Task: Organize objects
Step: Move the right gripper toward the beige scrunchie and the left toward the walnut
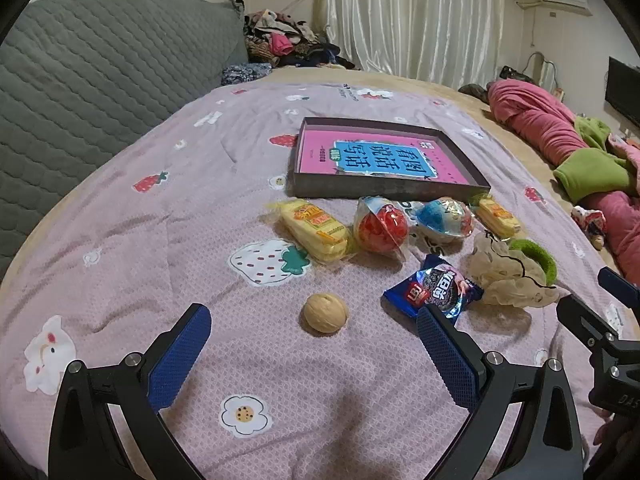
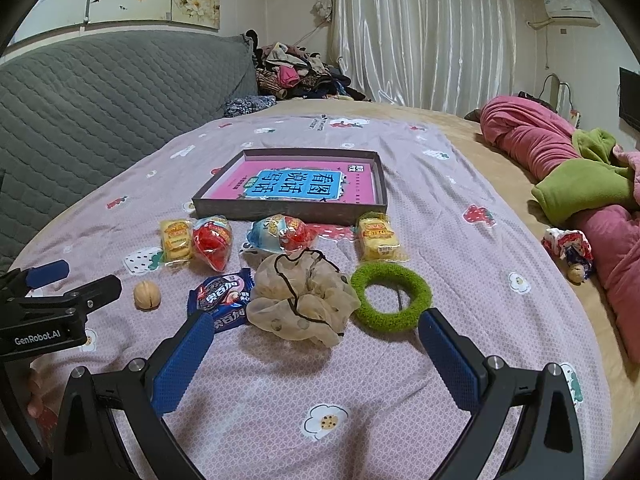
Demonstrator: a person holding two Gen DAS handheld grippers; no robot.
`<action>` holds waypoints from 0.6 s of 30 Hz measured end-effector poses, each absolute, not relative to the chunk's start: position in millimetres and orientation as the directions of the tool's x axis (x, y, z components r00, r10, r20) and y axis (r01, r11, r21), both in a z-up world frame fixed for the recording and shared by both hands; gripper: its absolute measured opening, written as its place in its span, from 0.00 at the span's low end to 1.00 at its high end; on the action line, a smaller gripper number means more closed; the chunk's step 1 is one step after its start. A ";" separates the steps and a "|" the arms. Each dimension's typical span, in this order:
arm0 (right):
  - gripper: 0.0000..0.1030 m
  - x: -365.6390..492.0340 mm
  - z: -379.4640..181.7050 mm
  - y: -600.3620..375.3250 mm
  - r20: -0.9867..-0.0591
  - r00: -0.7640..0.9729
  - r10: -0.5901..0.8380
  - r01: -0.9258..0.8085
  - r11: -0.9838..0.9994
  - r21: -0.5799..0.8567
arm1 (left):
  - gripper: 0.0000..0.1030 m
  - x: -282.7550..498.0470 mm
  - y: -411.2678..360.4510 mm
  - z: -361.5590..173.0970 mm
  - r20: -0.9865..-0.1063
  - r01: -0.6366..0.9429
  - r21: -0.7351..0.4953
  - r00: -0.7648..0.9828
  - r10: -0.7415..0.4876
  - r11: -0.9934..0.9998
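Note:
A shallow dark box [image 1: 384, 192] [image 2: 208, 205] with a pink and blue book in it lies on the pink bedspread. In front of it lie two yellow cake packs [image 1: 314, 230] [image 2: 378, 238], a red snack ball [image 1: 382, 228] [image 2: 212, 242], a blue-red snack pack [image 1: 442, 216] [image 2: 280, 234], a blue cookie packet [image 1: 434, 290] [image 2: 222, 294], a walnut [image 1: 325, 313] [image 2: 147, 295], a beige scrunchie [image 1: 504, 276] [image 2: 300, 300] and a green hair ring [image 1: 538, 258] [image 2: 392, 296]. My left gripper [image 1: 316, 344] is open and empty, just short of the walnut. My right gripper [image 2: 316, 344] is open and empty, near the scrunchie.
A grey quilted headboard [image 1: 80, 80] [image 2: 100, 92] runs along the left. Pink and green bedding [image 1: 580, 160] [image 2: 580, 172] is piled at the right. A small wrapped toy [image 2: 572, 252] lies beside it. Clothes [image 1: 280, 40] are heaped at the back.

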State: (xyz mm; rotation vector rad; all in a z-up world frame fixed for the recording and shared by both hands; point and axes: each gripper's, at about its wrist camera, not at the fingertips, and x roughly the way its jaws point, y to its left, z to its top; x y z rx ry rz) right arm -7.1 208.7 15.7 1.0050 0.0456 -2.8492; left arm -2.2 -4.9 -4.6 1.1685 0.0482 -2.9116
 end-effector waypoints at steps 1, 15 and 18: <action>1.00 -7.3 15.7 209.2 -0.628 -0.771 -0.105 0.123 -0.992 0.015 | 0.99 -2.4 -4.7 -4.7 -0.691 0.016 -0.025 -0.723 0.006 -1.000; 1.00 -5.1 17.8 212.6 -0.625 -0.774 -0.098 0.114 -0.993 0.015 | 0.99 -2.4 -7.5 -1.1 -0.681 -0.014 -0.058 -0.730 0.050 -0.998; 1.00 -4.4 19.9 213.9 -0.619 -0.778 -0.105 0.118 -0.993 0.019 | 0.99 -1.8 -8.9 1.6 -0.675 -0.016 -0.044 -0.737 0.041 -0.999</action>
